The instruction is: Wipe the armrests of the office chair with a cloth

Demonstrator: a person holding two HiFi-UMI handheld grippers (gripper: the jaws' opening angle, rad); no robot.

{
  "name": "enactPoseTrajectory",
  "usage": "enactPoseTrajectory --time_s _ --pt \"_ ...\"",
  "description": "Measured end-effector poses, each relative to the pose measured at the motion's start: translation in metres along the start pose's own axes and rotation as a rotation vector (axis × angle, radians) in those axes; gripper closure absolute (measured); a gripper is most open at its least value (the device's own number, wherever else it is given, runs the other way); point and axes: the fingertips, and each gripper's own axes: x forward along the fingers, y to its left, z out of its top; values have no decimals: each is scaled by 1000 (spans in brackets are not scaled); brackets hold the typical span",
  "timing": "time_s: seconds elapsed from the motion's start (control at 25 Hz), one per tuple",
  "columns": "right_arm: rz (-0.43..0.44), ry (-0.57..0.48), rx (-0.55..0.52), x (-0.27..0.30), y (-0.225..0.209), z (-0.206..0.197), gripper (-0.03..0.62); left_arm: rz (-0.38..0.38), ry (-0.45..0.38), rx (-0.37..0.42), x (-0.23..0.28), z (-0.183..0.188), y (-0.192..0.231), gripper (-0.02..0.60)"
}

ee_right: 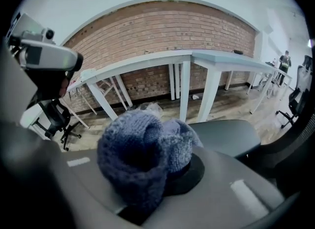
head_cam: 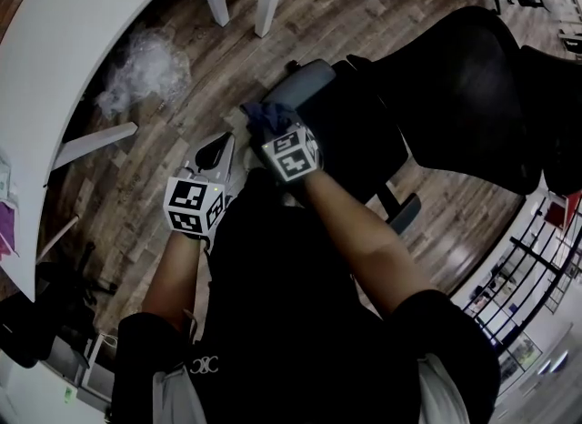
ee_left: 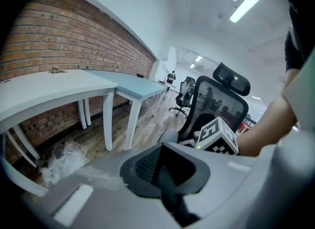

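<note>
A brick wall (ee_left: 74,41) backed the white surface (head_cam: 82,40), whose legs stood on the plank floor (head_cam: 145,176) beside crumpled clear plastic wrap (head_cam: 145,72). Just beyond them stood the black office chair (head_cam: 473,85), with its grey armrest (head_cam: 307,84) facing the person. The right tool (head_cam: 275,134) pinched a bunched blue knitted cloth (ee_right: 140,159) and pressed it onto the near end of that armrest. The left tool (head_cam: 221,151) hung just beside it, off the armrest, its jaws pressed together on nothing.

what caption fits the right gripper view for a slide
Right gripper holding a blue knitted cloth at the chair's grey armrest
</note>
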Motion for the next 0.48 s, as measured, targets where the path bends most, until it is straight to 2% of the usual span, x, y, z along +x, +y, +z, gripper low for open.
enactPoseTrajectory --time_s 0.16,0.32,0.48 --pt "47 4 -40 0 -1 0 546 40 1 -32 -7 -15 -7 575" --pt "49 -3 -10 -2 -3 -3 546 104 -2 -67 -20 -33 -18 575" --pt "57 -8 -43 -2 -5 1 546 168 -41 -102 -41 -39 -22 575"
